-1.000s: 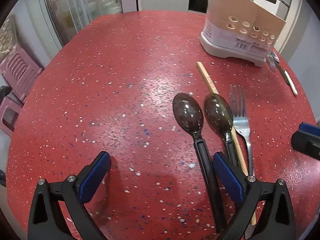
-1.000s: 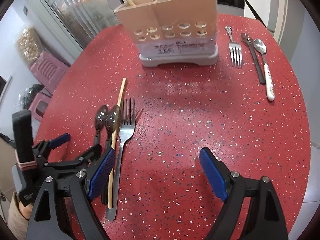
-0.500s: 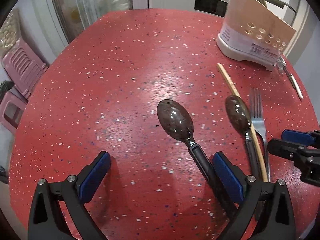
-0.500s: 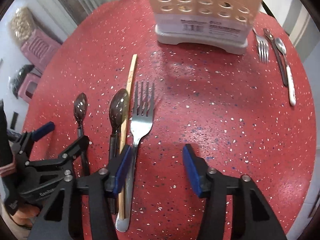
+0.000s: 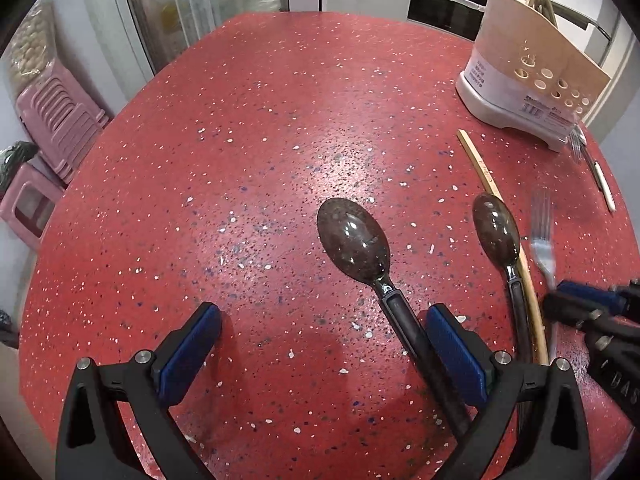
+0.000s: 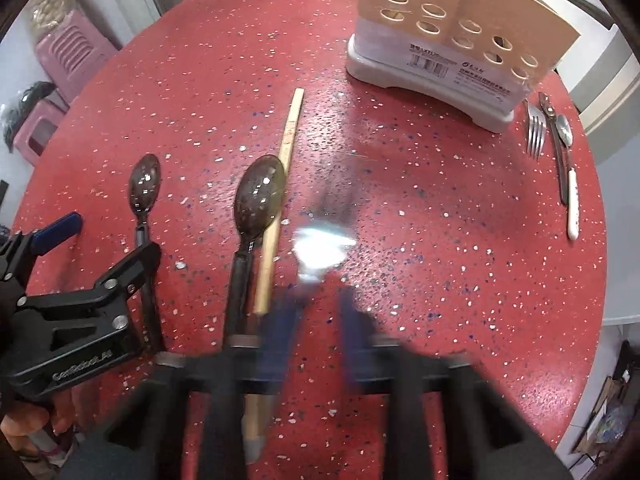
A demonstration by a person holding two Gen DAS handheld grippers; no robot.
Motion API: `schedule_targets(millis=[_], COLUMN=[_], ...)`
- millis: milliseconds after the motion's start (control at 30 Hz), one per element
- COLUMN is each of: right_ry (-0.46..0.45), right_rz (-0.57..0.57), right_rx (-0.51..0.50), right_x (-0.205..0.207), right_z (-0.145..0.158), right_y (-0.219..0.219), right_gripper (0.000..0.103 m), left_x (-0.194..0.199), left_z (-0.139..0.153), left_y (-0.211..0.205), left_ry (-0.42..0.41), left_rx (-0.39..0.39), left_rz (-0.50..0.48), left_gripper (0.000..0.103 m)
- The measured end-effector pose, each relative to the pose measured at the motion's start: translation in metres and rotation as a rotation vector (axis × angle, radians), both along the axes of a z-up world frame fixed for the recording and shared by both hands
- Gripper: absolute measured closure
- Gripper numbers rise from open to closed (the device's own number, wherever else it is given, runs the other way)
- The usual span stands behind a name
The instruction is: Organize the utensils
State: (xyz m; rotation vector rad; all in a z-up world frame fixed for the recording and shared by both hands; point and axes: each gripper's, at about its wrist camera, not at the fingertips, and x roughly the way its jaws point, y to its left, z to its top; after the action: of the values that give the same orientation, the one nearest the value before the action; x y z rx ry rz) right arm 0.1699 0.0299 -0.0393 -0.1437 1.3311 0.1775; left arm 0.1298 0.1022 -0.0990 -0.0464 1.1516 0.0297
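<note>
My left gripper (image 5: 320, 356) stands open low over the red table (image 5: 240, 120). A black-handled dark spoon (image 5: 354, 240) lies between its fingers, its handle against the right finger (image 5: 456, 356). A second dark spoon (image 6: 260, 200) and a wooden chopstick (image 6: 288, 140) lie side by side further right. My right gripper (image 6: 316, 320), blurred, is closing its jaws on the handle of a steel fork (image 6: 320, 248), which is smeared by motion. In the left wrist view the right gripper (image 5: 576, 306) pinches the fork (image 5: 542, 240) at the right edge. The beige utensil holder (image 6: 440, 40) stands behind.
A fork (image 6: 536, 132), a dark knife (image 6: 554, 132) and a white-handled spoon (image 6: 572, 196) lie to the right of the holder near the table's rim. Pink stools (image 5: 60, 120) stand off the left edge. A hand (image 6: 24, 432) holds the left gripper.
The left gripper slid left, taking the first spoon away from the second. The right gripper moved left over the fork, and its jaws went from wide open to nearly together.
</note>
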Motion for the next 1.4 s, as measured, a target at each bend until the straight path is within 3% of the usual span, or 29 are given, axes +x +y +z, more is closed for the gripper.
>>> schedule_targets(millis=[400, 467, 600, 667, 700, 733, 900, 933, 1100, 1233, 1400], right_ry=[-0.036, -0.038, -0.051, -0.062, -0.072, -0.084, -0.145, -0.155, -0.221, -0.249, -0.266], right_rz=[-0.010, -0.012, -0.015, -0.018, -0.019, -0.020, -0.015, -0.014, 0.000, -0.004, -0.016], right_rx=[0.224, 0.259, 0.331, 0.358, 0.376, 0.393, 0.445, 0.453, 0.507, 0.515, 0.525], right_x=[-0.023, -0.025, -0.024, -0.029, -0.031, -0.032, -0.040, -0.045, -0.052, -0.054, -0.053], right_z=[0.002, 0.000, 0.001, 0.005, 0.008, 0.010, 0.025, 0.028, 0.047, 0.059, 0.066], right_y=[-0.051, -0.059, -0.078, -0.083, -0.088, -0.093, -0.115, -0.119, -0.133, -0.141, -0.151], right_gripper=[0.097, 0.097, 0.097, 0.097, 0.097, 0.097, 0.096, 0.096, 0.097, 0.097, 0.097], left_x=[0.007, 0.008, 0.010, 0.010, 0.012, 0.011, 0.001, -0.004, -0.019, -0.023, -0.021], left_z=[0.006, 0.008, 0.012, 0.016, 0.016, 0.017, 0.019, 0.021, 0.033, 0.034, 0.035], left_y=[-0.019, -0.024, -0.035, -0.043, -0.048, -0.051, -0.051, -0.052, -0.049, -0.055, -0.055], left_ry=[0.084, 0.101, 0.126, 0.127, 0.124, 0.121, 0.043, 0.020, -0.099, -0.104, -0.105], left_rx=[-0.001, 0.001, -0.002, -0.003, 0.000, 0.002, -0.099, -0.112, -0.194, -0.202, -0.123], left_rz=[0.027, 0.019, -0.007, -0.048, -0.063, -0.077, -0.096, -0.094, -0.089, -0.089, -0.079], left_gripper=[0.000, 0.004, 0.022, 0.037, 0.054, 0.061, 0.069, 0.079, 0.079, 0.079, 0.079])
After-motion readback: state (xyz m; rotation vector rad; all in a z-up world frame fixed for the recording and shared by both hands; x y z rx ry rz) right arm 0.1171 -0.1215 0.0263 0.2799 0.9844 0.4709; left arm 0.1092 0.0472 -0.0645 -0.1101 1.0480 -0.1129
